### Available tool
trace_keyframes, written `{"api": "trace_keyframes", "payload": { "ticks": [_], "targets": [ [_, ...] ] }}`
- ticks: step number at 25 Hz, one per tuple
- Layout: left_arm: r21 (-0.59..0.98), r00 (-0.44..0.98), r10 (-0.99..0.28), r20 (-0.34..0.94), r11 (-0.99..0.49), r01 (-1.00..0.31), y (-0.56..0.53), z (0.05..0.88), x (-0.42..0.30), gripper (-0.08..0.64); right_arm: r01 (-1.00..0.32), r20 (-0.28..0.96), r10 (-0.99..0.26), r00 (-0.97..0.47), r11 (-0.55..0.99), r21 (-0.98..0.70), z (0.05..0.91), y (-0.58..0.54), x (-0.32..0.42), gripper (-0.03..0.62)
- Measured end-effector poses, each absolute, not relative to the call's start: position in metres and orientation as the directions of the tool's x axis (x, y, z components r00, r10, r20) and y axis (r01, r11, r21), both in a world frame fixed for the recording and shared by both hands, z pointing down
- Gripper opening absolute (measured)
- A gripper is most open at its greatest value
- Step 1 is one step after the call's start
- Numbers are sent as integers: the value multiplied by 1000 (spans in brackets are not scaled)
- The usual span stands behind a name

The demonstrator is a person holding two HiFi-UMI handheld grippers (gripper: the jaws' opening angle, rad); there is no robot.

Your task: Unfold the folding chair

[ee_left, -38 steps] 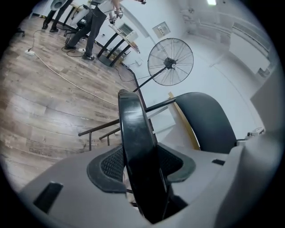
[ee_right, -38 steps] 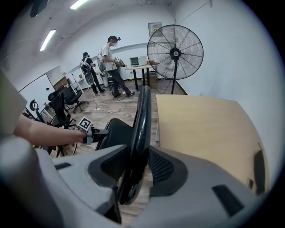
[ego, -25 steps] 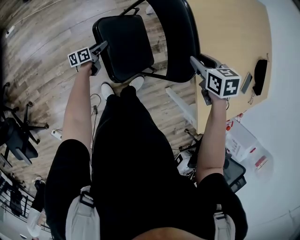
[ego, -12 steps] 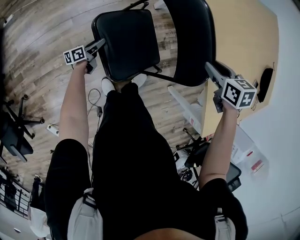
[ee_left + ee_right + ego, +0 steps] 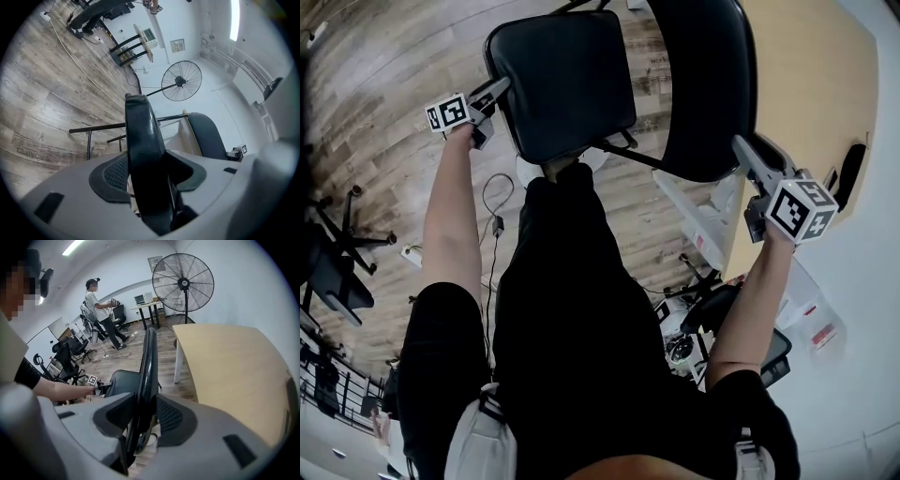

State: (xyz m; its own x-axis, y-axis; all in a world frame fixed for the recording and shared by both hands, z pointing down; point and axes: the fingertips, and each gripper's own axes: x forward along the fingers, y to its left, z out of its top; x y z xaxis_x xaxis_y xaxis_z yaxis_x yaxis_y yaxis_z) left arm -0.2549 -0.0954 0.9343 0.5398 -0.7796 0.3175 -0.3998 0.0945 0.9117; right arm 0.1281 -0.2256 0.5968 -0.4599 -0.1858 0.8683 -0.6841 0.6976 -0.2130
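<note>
Folding chair (image 5: 609, 94) stood on the wooden floor (image 5: 375, 84), directly in front of the person's legs. A pale-topped bench (image 5: 806, 75) lay beside it on the right, not touching as far as the right gripper view showed.

Seat (image 5: 567, 80) lay broad and near flat when seen from the head view. Backrest (image 5: 708, 75) rose apart from it, with black frame tubes (image 5: 628, 150) bridging the two. The chair's feet were hidden under the seat, so I could not tell whether all of them rested on the floor.

Step in hand, by my reading: the spreading itself, seat and backrest drawn apart, and this looked largely done.

Next move would call for:
- pressing the seat's outer edge down to its stop
- steadying the backrest against that push
- checking that the frame sits square on the floor before letting go

Left claw (image 5: 504, 91): about half open, closed onto the seat's left edge. The left gripper view showed the padded rim standing edge-on between the jaws, with the ribbed pads (image 5: 110, 173) against it.

Right claw (image 5: 739, 142): narrowly open, clamped on the backrest's near edge and pointing steeply down. The right gripper view showed the thin dark panel pinched between both pads (image 5: 171, 416).
</note>
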Motion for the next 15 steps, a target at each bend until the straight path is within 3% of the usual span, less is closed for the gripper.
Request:
{"api": "trace_keyframes", "payload": {
  "ticks": [15],
  "targets": [
    [925,550,-776,309,110,-364,-73,990,-288,224,-726,881,-212,-422,662,-189,633,-231,126,140]
  ]
}}
